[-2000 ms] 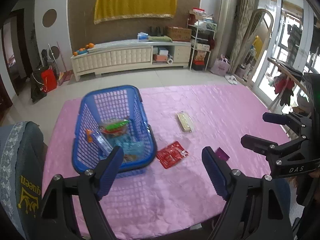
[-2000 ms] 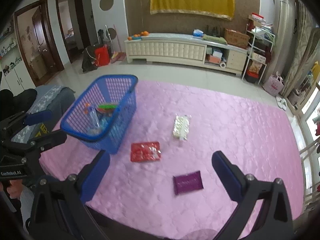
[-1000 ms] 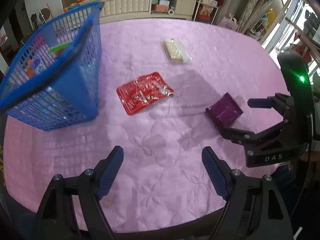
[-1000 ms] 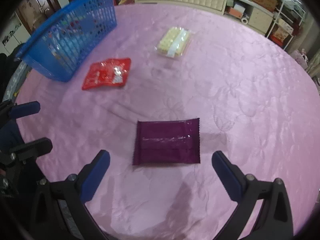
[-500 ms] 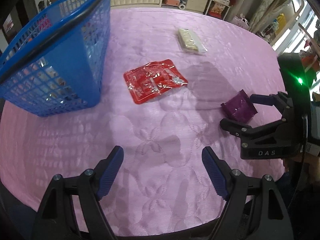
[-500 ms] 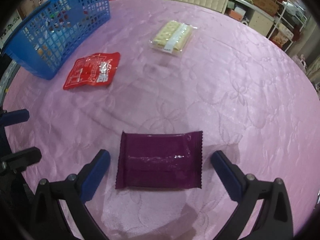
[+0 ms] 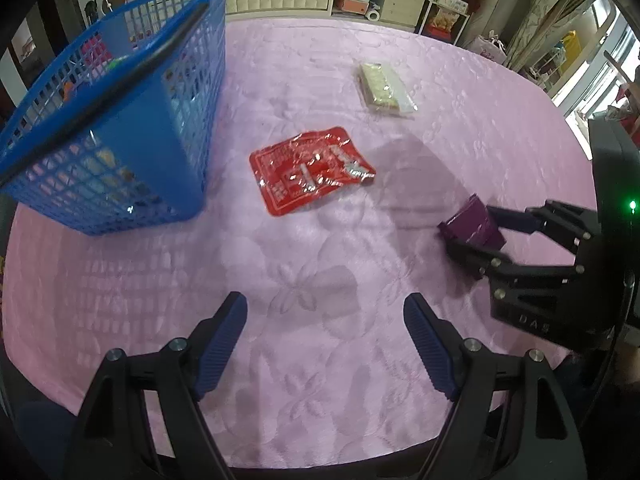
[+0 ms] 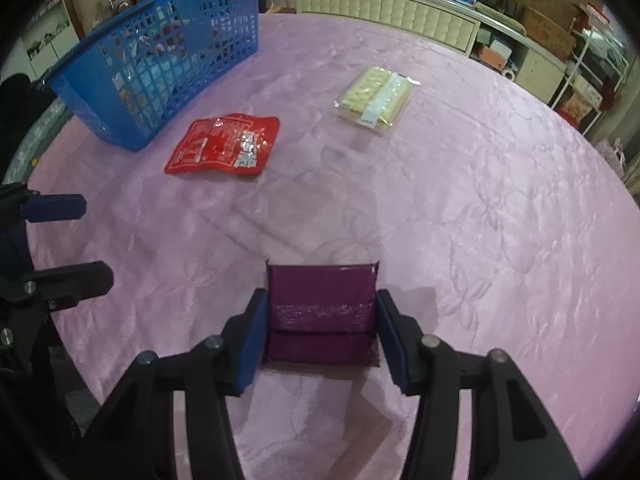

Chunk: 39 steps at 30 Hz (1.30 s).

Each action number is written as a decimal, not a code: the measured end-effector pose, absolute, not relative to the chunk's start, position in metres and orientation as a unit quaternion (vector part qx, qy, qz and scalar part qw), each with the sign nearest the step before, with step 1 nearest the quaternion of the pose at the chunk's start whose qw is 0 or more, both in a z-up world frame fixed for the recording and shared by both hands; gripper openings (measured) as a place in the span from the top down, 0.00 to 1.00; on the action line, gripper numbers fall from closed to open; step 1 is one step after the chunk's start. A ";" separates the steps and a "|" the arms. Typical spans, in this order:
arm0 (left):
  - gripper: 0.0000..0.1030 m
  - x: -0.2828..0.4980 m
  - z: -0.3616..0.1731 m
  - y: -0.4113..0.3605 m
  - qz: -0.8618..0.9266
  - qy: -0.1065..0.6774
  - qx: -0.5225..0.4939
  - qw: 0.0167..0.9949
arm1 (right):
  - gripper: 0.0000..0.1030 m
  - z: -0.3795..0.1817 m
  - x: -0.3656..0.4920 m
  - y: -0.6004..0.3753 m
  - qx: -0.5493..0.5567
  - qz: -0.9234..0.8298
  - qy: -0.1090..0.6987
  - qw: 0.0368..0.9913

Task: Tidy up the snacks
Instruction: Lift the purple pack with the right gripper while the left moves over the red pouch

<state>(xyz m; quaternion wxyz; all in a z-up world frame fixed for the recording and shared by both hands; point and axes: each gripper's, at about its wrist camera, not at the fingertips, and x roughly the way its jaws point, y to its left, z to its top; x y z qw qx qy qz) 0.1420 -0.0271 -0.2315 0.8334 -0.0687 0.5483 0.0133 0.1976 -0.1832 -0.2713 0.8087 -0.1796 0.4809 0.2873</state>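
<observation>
A purple snack packet lies on the pink table, squeezed between the two fingers of my right gripper; it also shows in the left wrist view, bent upward. A red snack pouch lies flat mid-table. A clear pack of pale biscuits lies farther back. A blue basket holding several snacks stands at the left. My left gripper is open and empty above bare cloth near the front edge.
The pink quilted tablecloth covers the round table. A white low cabinet and shelves with boxes stand beyond the table. A dark chair back sits at the left edge.
My right gripper has moved forward and closed its fingers on the purple packet, which now bows up between them. My left gripper has shifted slightly closer to the basket side.
</observation>
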 end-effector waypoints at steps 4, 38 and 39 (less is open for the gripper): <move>0.23 0.156 -0.228 -0.035 0.016 0.546 -0.054 0.836 | 0.45 -0.265 0.203 -0.196 -0.149 0.289 0.485 0.812; 0.18 0.283 -0.271 -0.020 0.129 0.593 -0.100 0.789 | 0.45 -0.244 0.290 -0.194 -0.039 0.271 0.464 0.842; 0.16 0.283 -0.272 -0.020 0.129 0.591 -0.098 0.790 | 0.45 -0.246 0.290 -0.193 -0.039 0.272 0.465 0.841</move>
